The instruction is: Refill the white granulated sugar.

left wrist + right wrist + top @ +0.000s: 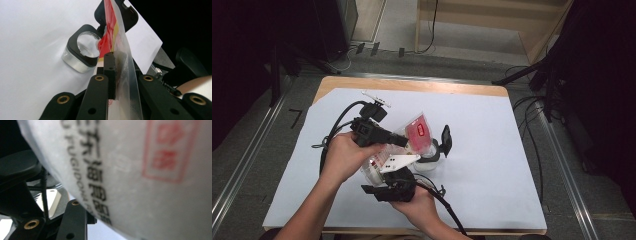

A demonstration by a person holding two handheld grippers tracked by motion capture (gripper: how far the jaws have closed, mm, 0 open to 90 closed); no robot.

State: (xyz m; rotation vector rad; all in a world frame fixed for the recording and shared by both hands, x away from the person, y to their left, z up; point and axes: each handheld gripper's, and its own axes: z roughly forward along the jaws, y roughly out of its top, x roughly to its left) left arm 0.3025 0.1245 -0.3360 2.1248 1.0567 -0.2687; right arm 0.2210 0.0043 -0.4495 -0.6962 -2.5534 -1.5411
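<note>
Left gripper [113, 65] pinches the clear plastic bag [412, 135] near its red-labelled top.

Right gripper [394, 187] clamps the bag's lower body, printed film against its jaws. Bag hangs tilted above the middle of the white tabletop [492, 150], its top over a clear jar [81, 55] with a black collar, lid open.

Black fingers [110, 72] (brass-ringed screws), trailing cables

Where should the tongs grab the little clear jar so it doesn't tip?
Probably the clear jar is best gripped across its two flat sides just under the black collar, coming straight down from above. It stands upright and open on the white sheet, and its squarish body gives the tongs flat faces. Its hinged lid blocks one side.
</note>
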